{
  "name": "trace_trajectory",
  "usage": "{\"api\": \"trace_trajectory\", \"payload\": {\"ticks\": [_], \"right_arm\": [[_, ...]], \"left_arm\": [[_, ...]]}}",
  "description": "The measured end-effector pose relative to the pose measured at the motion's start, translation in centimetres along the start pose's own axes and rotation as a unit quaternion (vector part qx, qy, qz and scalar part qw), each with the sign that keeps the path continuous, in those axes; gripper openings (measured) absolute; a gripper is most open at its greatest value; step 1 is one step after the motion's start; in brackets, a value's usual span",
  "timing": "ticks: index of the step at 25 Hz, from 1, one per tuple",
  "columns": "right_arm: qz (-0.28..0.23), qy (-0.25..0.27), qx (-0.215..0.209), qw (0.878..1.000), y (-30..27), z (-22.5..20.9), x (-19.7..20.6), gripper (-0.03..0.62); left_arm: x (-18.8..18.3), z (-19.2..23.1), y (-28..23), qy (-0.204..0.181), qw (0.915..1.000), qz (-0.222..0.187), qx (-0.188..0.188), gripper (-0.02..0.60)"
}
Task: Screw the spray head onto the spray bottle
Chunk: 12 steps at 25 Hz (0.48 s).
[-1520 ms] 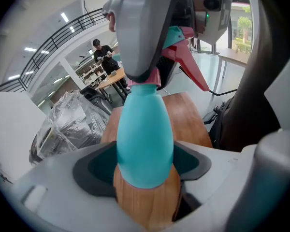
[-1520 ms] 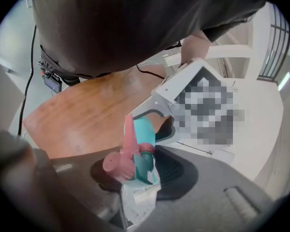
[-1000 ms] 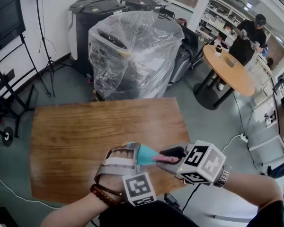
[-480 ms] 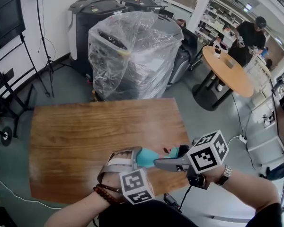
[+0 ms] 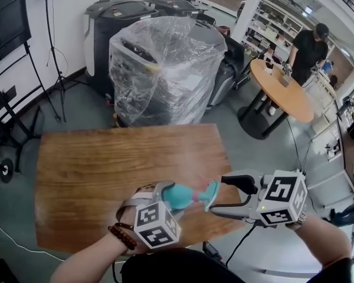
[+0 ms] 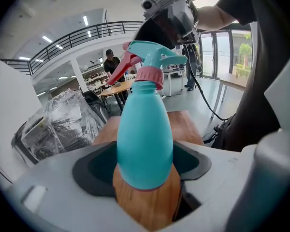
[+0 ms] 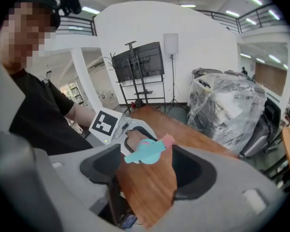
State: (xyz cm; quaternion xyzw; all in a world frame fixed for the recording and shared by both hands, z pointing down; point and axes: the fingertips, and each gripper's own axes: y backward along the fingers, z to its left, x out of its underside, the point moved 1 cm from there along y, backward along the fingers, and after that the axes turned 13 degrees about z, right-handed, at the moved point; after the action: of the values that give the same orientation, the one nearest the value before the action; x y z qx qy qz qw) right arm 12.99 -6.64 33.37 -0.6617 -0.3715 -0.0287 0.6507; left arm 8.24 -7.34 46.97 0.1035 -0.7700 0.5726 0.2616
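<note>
- Teal spray bottle (image 5: 178, 196) sits clamped in the left gripper (image 5: 165, 192), spray head (image 5: 211, 194) on its neck.
- Right gripper (image 5: 227, 195), its jaws just opened wide, grips nothing; the head lies just beyond its tips.

Smooth plastic spray bottle (image 6: 144, 144); wood-grain table (image 5: 106, 170).

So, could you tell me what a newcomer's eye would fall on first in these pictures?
The teal plastic spray bottle, its pink-collared spray head on top, stands out, clamped in the left gripper over the near edge of the brown wooden table. The right gripper faces it, jaws just opened wide and gripping nothing, the spray head just beyond them. Behind the table looms a bulky machine wrapped in clear plastic film.
</note>
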Motion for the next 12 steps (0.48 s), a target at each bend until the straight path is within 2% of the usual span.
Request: {"api": "trace_trajectory", "payload": {"ticks": [2, 3, 4, 6, 7, 8, 9, 10, 11, 12], "right_arm": [[0.013, 0.061, 0.039, 0.997, 0.9, 0.1, -0.1, 0.313], [0.030, 0.107, 0.068, 0.991, 1.4, 0.2, 0.0, 0.313], [0.052, 0.162, 0.102, 0.980, 1.7, 0.4, 0.0, 0.313], [0.085, 0.278, 0.162, 0.943, 1.3, 1.2, 0.4, 0.313], [0.094, 0.330, 0.179, 0.922, 0.7, 1.8, 0.7, 0.313], [0.103, 0.371, 0.186, 0.904, -0.1, 2.3, 1.1, 0.313], [0.112, 0.395, 0.183, 0.893, -1.0, 2.8, 1.4, 0.313], [0.118, 0.400, 0.172, 0.892, -1.8, 3.2, 1.6, 0.312], [0.119, 0.388, 0.154, 0.901, -2.4, 3.5, 1.7, 0.310], [0.116, 0.363, 0.132, 0.915, -2.8, 3.7, 1.7, 0.308]], "left_arm": [[-0.3, -0.2, 0.2, 0.009, 0.9997, -0.015, 0.015, 0.379], [-0.4, -0.3, 0.3, 0.012, 0.9995, -0.021, 0.021, 0.379], [-0.4, -0.3, 0.3, 0.013, 0.9993, -0.025, 0.025, 0.379], [-0.5, -0.5, 0.4, 0.010, 0.9990, -0.031, 0.031, 0.379], [-0.6, -0.6, 0.5, 0.005, 0.9989, -0.034, 0.033, 0.379], [-0.6, -0.7, 0.6, 0.000, 0.9987, -0.036, 0.035, 0.379], [-0.8, -0.9, 0.7, -0.005, 0.9986, -0.039, 0.036, 0.379], [-0.9, -1.0, 0.8, -0.010, 0.9985, -0.040, 0.036, 0.379], [-1.0, -1.1, 0.9, -0.014, 0.9984, -0.042, 0.035, 0.380], [-1.1, -1.2, 1.0, -0.018, 0.9984, -0.043, 0.032, 0.379]]}}
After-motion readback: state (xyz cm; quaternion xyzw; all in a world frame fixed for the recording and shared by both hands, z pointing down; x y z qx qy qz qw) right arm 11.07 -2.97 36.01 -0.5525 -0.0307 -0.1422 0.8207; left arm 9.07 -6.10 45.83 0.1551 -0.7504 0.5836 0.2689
